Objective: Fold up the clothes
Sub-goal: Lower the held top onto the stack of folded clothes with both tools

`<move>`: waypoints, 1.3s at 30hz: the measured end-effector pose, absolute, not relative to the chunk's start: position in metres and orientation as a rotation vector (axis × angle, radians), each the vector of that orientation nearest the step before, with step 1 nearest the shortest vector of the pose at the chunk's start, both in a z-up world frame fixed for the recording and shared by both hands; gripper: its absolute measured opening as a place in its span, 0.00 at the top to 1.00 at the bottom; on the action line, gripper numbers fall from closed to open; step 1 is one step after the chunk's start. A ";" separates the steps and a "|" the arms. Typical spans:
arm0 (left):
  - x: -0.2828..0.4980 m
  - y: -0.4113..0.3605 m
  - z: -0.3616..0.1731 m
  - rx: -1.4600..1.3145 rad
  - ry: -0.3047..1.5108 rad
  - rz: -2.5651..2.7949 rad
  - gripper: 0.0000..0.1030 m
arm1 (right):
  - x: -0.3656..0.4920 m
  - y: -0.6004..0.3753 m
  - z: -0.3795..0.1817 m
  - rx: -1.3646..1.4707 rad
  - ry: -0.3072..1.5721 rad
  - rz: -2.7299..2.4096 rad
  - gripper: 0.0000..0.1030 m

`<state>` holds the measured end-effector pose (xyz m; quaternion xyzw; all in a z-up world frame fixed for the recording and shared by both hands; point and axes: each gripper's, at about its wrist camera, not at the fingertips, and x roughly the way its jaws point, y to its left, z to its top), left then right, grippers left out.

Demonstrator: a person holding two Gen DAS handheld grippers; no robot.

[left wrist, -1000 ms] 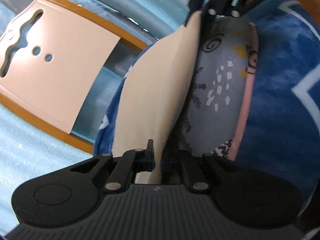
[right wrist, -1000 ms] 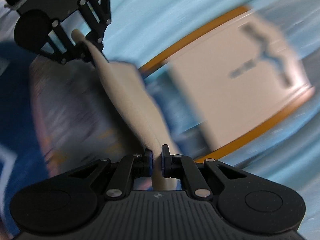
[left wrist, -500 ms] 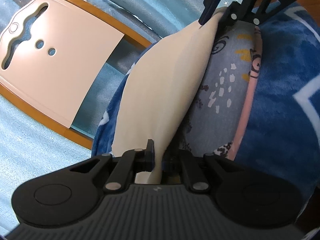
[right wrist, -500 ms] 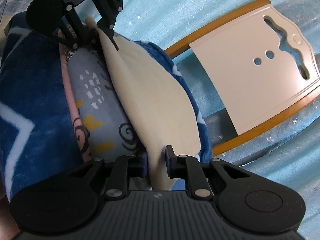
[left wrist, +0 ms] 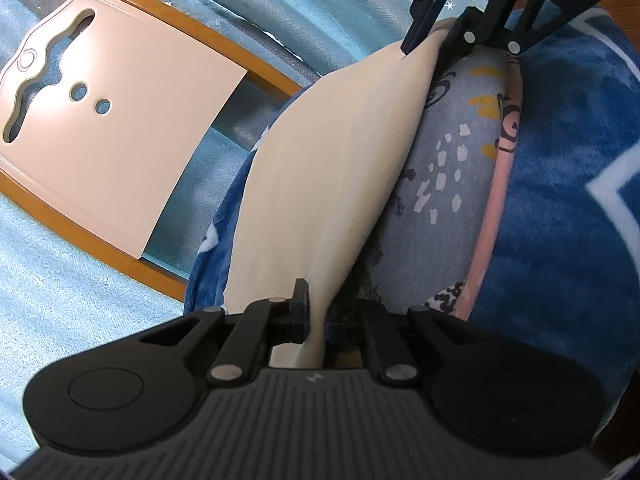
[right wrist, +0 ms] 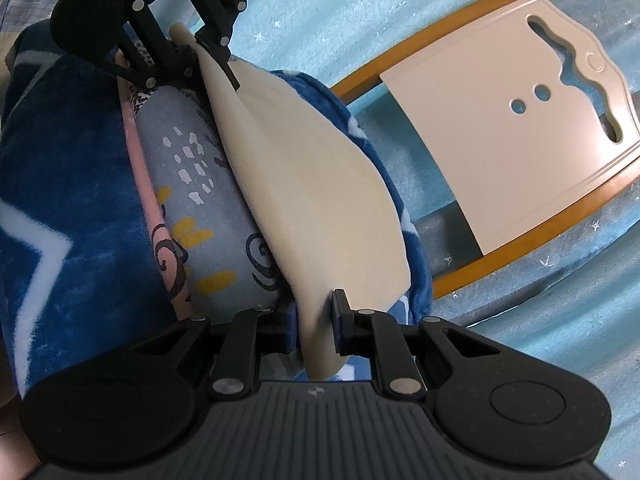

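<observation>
Both the left gripper (left wrist: 316, 316) and the right gripper (right wrist: 314, 318) pinch the cream cloth (left wrist: 332, 168) above the patterned garment (left wrist: 448, 184)

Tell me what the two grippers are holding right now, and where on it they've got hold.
Both hold the cream cloth by its edge: left gripper pinches one end, right gripper the opposite end.

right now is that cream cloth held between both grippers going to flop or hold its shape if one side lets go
Probably flop: the cream fabric piece bellies out between the left gripper and the right gripper, whose jaws pinch its two ends. It looks thin and light, so the freed end would likely drop onto the grey patterned garment.
</observation>
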<state>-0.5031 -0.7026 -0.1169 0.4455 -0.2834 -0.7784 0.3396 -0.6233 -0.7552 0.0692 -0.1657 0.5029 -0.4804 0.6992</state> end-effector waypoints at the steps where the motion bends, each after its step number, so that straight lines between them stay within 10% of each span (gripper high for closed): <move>1: -0.503 -0.702 -0.117 1.159 -0.738 -2.027 0.93 | -0.623 -0.755 0.069 -0.369 1.121 -1.071 0.85; 39: -0.480 -0.674 -0.117 1.079 -0.812 -1.941 0.95 | -0.634 -0.716 0.071 -0.372 1.082 -1.124 0.85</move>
